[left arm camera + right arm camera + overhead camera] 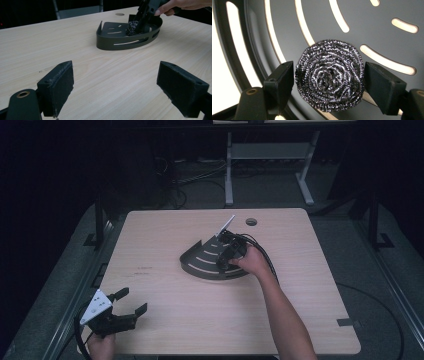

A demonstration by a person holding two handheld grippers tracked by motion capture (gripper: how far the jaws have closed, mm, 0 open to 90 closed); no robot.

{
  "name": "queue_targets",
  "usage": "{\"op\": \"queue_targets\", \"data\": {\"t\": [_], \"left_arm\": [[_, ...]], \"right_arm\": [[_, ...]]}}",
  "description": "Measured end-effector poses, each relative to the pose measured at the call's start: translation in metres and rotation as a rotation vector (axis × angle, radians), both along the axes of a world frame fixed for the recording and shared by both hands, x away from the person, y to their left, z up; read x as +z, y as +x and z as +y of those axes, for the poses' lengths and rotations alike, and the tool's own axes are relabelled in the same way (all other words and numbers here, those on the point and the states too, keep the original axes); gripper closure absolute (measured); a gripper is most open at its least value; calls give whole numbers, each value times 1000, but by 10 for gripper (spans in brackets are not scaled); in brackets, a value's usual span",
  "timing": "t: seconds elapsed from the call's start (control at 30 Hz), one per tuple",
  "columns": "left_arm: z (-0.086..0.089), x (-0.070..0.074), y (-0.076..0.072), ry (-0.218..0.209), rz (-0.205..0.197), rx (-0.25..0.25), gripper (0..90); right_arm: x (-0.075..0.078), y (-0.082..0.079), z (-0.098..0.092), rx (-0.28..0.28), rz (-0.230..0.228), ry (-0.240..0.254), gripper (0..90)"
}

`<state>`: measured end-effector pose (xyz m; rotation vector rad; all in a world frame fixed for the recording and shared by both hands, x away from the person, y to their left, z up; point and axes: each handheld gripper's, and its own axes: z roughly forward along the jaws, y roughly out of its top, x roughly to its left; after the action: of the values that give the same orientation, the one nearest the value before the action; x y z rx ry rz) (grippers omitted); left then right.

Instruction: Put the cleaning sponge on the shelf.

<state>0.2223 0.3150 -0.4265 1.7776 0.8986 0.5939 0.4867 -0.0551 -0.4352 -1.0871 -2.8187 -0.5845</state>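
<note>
**Scourer sits in the tray, right jaws just clear of it**

Your right gripper brackets the scourer but doesn't pinch it: the left pad is at its edge, and a thin gap shows at the right pad. So it reads as let go, resting on the slotted floor of the tray.

Handling, as I judge it: a coiled steel-wire ball, light, springy, rough. It won't slip, but it squashes, and loose wire can snag on pads or slots. If you need it again, grip across the middle of the coil, not the frayed rim, and squeeze lightly. Lift straight up so it doesn't drag the tray, which looks like thin sheet metal and may slide.

Your left gripper is wide open over bare table, well apart from the tray.
</note>
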Motion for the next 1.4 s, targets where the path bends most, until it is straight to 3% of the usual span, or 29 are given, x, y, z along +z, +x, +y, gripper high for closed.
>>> {"op": "queue_targets", "data": {"t": [0.37,1.4], "left_arm": [[0,-1,2,3,8,-2,135],[0,-2,0,7,8,-1,135]], "right_arm": [[8,-2,-3,5,-14,23,217],[48,-28,-34,21,-76,12,190]]}}
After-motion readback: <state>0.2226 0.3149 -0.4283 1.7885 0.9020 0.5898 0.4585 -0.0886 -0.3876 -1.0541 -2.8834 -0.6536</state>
